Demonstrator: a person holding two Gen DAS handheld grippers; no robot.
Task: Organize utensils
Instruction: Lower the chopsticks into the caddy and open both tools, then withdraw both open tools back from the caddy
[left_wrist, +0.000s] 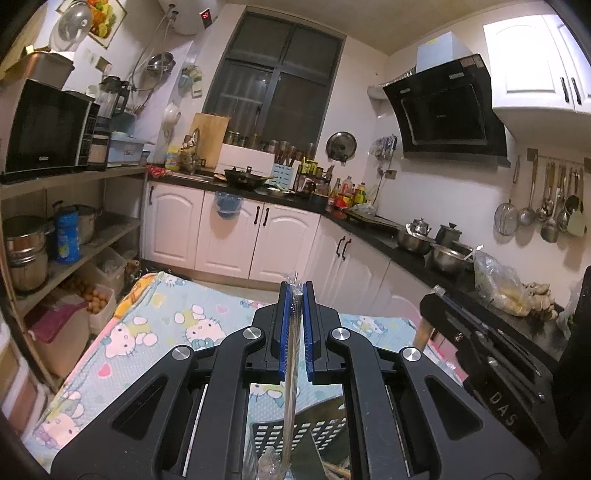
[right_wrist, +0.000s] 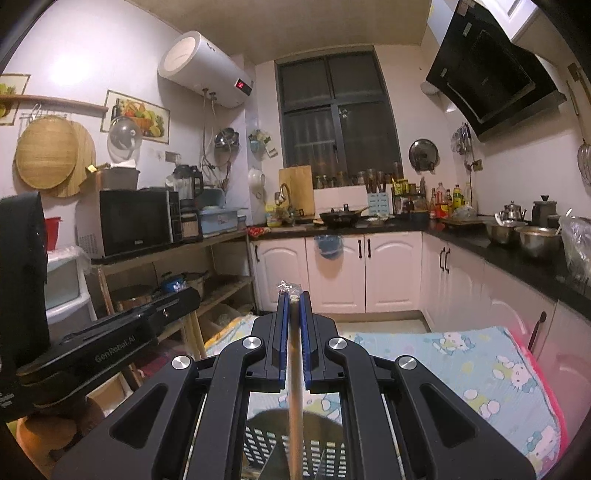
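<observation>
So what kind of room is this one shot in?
A home kitchen, fairly cramped: a range hood over the black counter, a microwave on a shelf, and ladles hanging on the wall.

- Left gripper (left_wrist: 296, 291): jaws closed on a slim metallic utensil (left_wrist: 290, 369) in clear plastic wrap. It runs lengthwise between the blue pads; its crinkled wrap tip pokes out past the jaws at 12 o'clock, and the lower end drops toward 6 o'clock.
- Right gripper (right_wrist: 294, 301): jaws closed on a thin wooden stick-like utensil (right_wrist: 294, 387), pale tan and round in section. Its end sits at the jaw tips with a scrap of clear wrap, and the shaft runs straight down to 6 o'clock.
- Dark perforated utensil basket (left_wrist: 273, 435) below both grippers at 6 o'clock, slotted wall visible; both utensils' lower ends overlap it; contact unclear.
</observation>
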